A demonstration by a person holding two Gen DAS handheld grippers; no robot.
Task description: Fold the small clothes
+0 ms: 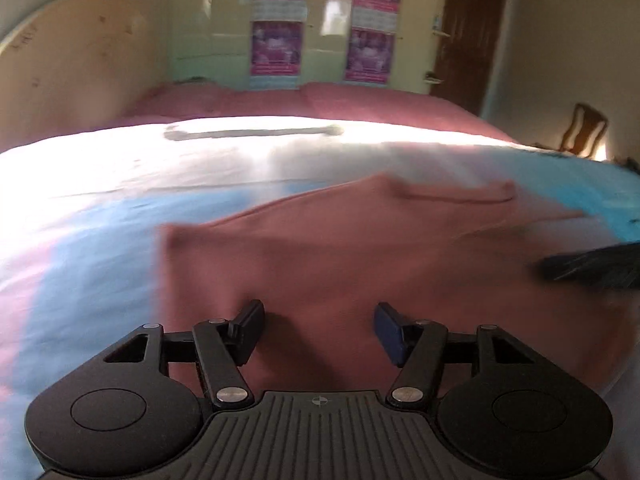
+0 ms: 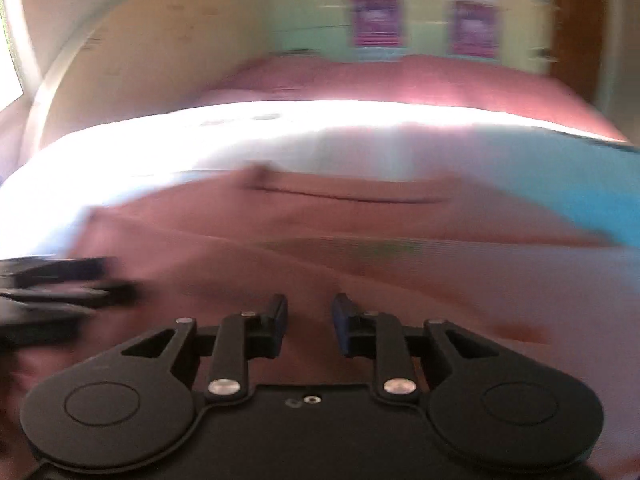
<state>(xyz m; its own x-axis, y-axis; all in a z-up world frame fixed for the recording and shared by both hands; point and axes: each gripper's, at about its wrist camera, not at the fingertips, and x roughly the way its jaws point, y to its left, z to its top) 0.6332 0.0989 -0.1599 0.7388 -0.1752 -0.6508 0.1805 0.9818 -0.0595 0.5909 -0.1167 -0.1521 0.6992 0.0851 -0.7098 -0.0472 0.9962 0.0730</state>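
Observation:
A small dusty-pink garment (image 1: 340,248) lies spread on a white and light-blue sheet (image 1: 100,224) on the bed. It also shows in the right wrist view (image 2: 320,232), blurred by motion. My left gripper (image 1: 318,330) is open and empty, hovering over the garment's near part. My right gripper (image 2: 310,322) is open with a narrower gap, empty, also over the garment. The right gripper appears as a dark blur at the right edge of the left wrist view (image 1: 592,268). The left gripper shows as a dark blur at the left of the right wrist view (image 2: 52,292).
The sheet lies on a pink bedspread (image 1: 320,100). A curved cream headboard (image 1: 60,64) stands at the left. Wardrobe doors with purple posters (image 1: 276,48) are behind the bed. A wooden chair (image 1: 584,132) stands at the far right, beside a brown door (image 1: 468,32).

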